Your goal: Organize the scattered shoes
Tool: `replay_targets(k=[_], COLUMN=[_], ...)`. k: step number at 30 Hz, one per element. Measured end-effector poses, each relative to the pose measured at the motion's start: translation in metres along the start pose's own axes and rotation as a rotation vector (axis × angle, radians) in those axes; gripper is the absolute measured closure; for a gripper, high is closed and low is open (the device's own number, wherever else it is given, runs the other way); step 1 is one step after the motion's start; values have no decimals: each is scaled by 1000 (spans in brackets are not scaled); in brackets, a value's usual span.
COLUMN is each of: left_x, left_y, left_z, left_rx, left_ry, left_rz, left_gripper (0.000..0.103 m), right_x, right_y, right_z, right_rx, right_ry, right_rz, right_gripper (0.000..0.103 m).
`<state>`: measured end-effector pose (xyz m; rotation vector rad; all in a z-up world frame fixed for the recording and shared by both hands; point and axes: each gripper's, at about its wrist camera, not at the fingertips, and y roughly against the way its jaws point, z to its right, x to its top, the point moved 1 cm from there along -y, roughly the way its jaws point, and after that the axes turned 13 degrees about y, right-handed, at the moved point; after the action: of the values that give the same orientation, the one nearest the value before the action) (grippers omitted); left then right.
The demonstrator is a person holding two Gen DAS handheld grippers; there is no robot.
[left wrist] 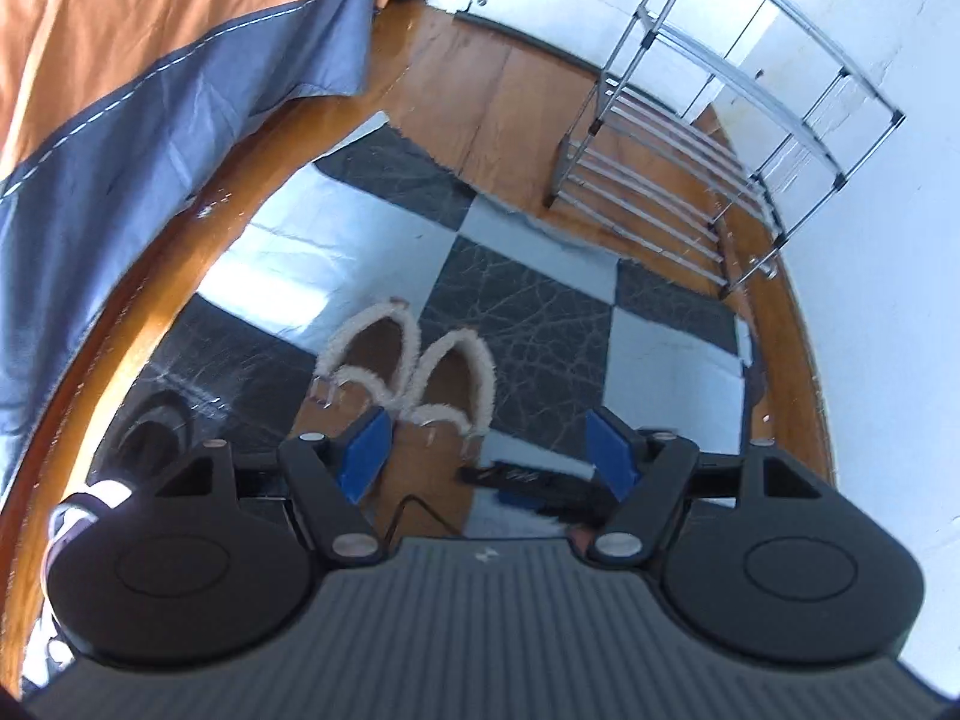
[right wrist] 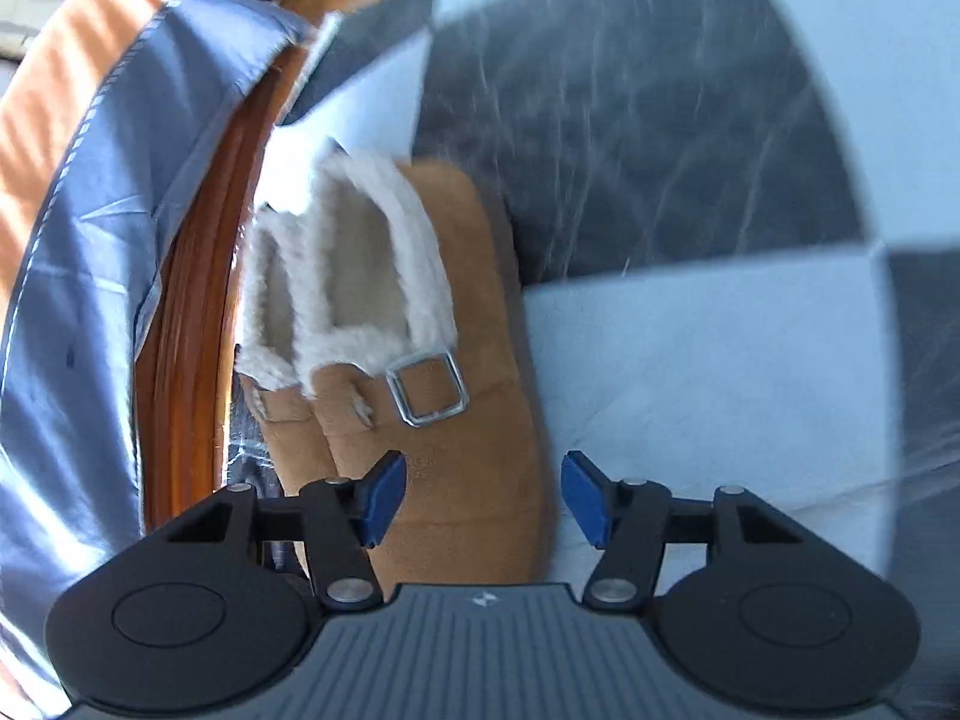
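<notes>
Slippers (left wrist: 408,372), tan and fleece-lined, lie paired on the checkered mat (left wrist: 528,300) near its bed-side edge, right gripper (right wrist: 483,495) spread above one toe, presumably for grasping, left gripper (left wrist: 486,450) likewise spread, empty.

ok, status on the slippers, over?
Left gripper open above slipper pair. Right gripper open, low at the right slipper's toe. Shoe rack bare, path clear.

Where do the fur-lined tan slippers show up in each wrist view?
Left wrist: tan slippers lower centre, just beyond the open left gripper.
Right wrist: slippers centre-left, close, ahead of the open right gripper.
Shared landmark: the checkered mat.
</notes>
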<state>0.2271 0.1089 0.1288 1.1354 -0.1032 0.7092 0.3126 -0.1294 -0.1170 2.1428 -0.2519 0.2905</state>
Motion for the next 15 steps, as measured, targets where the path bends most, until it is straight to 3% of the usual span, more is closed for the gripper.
replay_targets(k=[2,4,6,8,10,12,15], left_x=[-8,-19,-29,-46,-69,-94,-137], left_y=[13,26,38,51,62,72,85], left_z=[-5,-2,3,20,35,42,41], left_rx=[3,-7,-10,39,154,188,216], left_ry=[58,87,100,40,-7,-44,-49], left_rz=[14,32,50,60,89,114,71], left_gripper=[32,32,32,32,32,32,32], right_x=[-4,-14,-22,-31,-48,-63,-125], right_y=[26,69,96,120,150,172,243], right_z=[-4,-16,-30,-49,-70,-74,-71], right_rx=[32,63,56,-1,-187,-236,-270], right_ry=[-20,-84,-93,-39,34,45,27], right_rz=[69,198,247,237,205,211,263], right_gripper=[35,23,24,30,30,29,27])
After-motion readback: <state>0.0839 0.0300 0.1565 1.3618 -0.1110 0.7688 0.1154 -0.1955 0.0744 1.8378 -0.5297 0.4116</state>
